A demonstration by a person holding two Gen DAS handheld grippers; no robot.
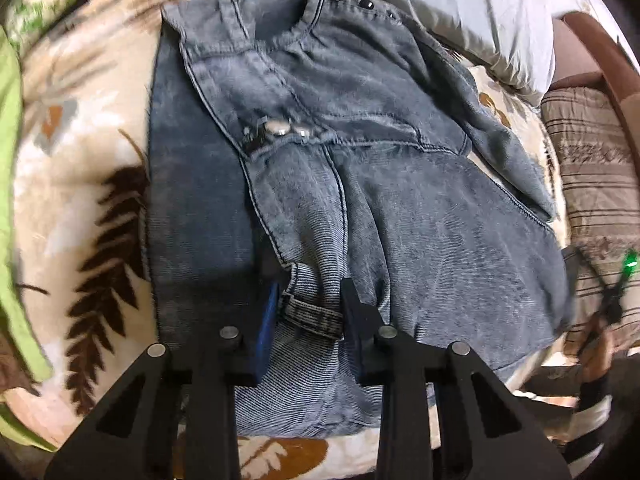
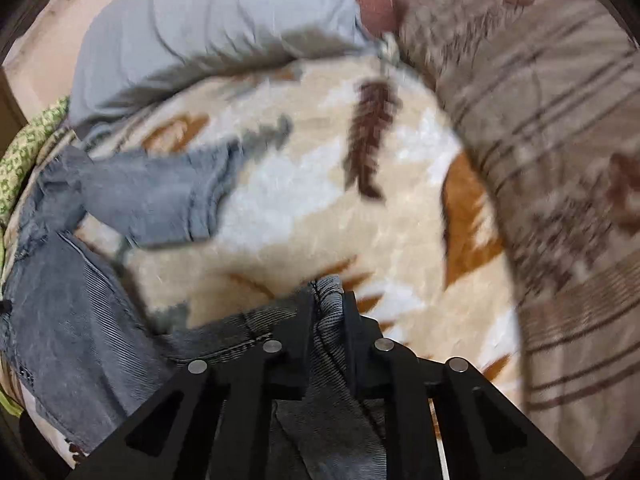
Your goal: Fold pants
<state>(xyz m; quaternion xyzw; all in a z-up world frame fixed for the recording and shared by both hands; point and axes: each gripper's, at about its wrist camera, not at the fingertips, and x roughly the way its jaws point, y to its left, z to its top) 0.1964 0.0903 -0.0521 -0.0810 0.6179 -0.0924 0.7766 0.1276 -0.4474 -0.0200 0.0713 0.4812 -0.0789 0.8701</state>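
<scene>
Grey-blue denim pants (image 1: 360, 184) lie folded over on a leaf-patterned cream blanket (image 1: 80, 152), waistband and metal buttons (image 1: 280, 130) facing up. My left gripper (image 1: 310, 300) is shut on a belt loop and fold of the pants at their near edge. My right gripper (image 2: 326, 300) is shut on a bunched edge of the pants (image 2: 80, 320), which trail off to the left; a pant leg end (image 2: 160, 196) lies on the blanket (image 2: 360, 220). The right gripper also shows at the far right of the left wrist view (image 1: 612, 292), blurred.
A white-grey pillow (image 1: 460, 8) lies beyond the pants; it also shows in the right wrist view (image 2: 200, 28). A brown striped blanket (image 2: 560, 160) is bunched at the right. Green fabric (image 1: 8, 160) lies at the left edge.
</scene>
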